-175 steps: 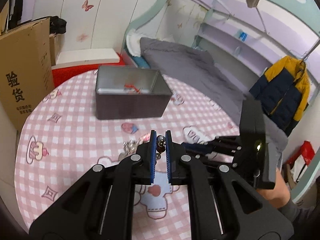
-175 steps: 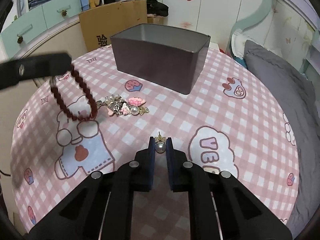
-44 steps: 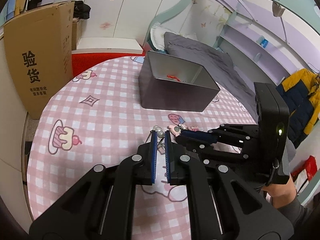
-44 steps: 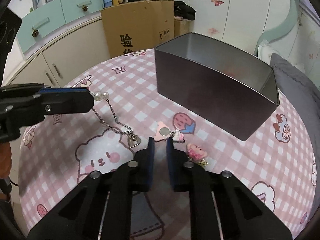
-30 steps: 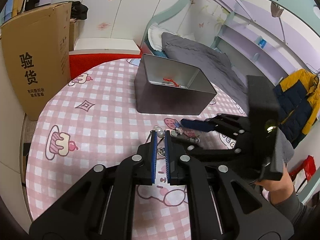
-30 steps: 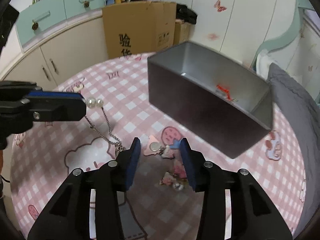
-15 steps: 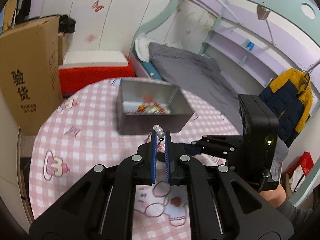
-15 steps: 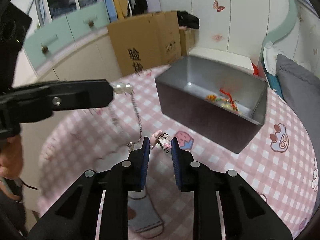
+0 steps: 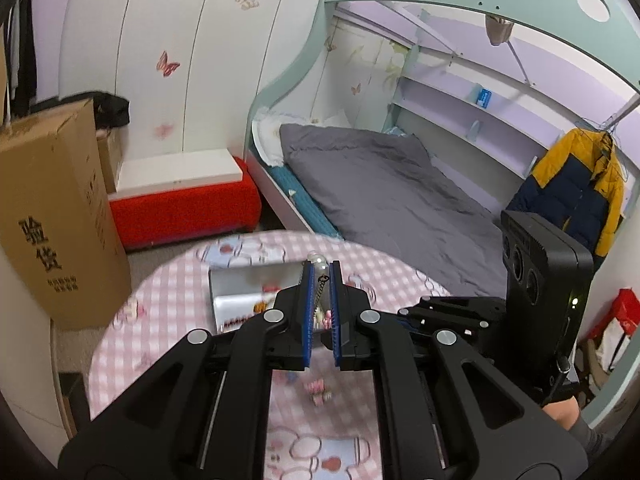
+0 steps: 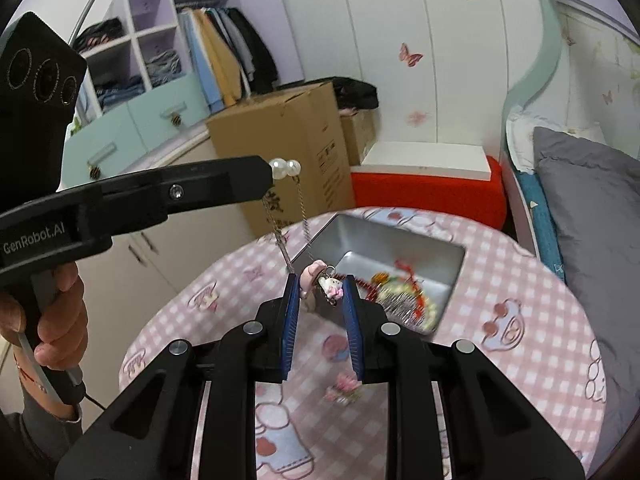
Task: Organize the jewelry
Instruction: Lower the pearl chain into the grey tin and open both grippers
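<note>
My left gripper (image 9: 320, 270) is shut on a pearl-and-chain piece (image 10: 285, 168) and holds it high above the table; its chains hang down in the right wrist view. My right gripper (image 10: 318, 286) holds a pink charm piece (image 10: 322, 278) at its fingertips, its jaws a little apart, above the near wall of the grey metal box (image 10: 452, 272). The box also shows in the left wrist view (image 9: 240, 294) and holds red beads and other jewelry (image 10: 404, 292). A small pink piece (image 10: 344, 388) lies on the pink checked tablecloth (image 10: 520, 320).
A cardboard box (image 10: 288, 148) stands beyond the round table's far edge, with a red-and-white bench (image 10: 428, 184) beside it. A bed with a grey blanket (image 9: 392, 192) lies to the right. Wardrobe drawers (image 10: 132, 128) are at the left.
Both grippers have risen well above the table with their pieces. The metal box now appears smaller and lower, and its contents show from above.
</note>
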The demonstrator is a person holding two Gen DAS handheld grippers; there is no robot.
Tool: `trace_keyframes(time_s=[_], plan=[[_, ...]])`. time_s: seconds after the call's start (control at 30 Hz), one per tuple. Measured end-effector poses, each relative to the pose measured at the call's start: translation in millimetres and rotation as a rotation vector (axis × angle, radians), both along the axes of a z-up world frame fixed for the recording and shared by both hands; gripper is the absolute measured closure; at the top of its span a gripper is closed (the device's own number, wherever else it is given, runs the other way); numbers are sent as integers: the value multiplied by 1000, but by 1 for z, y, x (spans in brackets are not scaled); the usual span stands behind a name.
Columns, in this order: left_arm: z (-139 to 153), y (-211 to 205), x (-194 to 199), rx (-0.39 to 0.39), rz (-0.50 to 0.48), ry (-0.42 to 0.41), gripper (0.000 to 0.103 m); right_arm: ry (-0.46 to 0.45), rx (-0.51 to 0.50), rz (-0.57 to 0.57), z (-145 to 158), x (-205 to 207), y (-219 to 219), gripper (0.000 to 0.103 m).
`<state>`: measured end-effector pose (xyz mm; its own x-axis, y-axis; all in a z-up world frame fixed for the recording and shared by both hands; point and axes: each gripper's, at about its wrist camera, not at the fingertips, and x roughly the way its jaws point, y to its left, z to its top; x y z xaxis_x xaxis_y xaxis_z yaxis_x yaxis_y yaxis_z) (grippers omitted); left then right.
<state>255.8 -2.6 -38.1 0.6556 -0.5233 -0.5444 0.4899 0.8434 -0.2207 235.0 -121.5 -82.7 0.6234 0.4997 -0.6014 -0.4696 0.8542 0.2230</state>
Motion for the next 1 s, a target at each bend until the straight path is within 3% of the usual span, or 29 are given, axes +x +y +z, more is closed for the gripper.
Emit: trace_keyframes(time_s=[0.17,0.43,1.0], plan=[[-1,-10,21,25,12,-4,96,3,14,-23,-1,17,-11,83],[-48,-23,51,96,26,92,96,66,9,-35,-27,37,-12,83],[-83,-26,60,153,48,186,95,122,2,-57,-46,45,-15,83]])
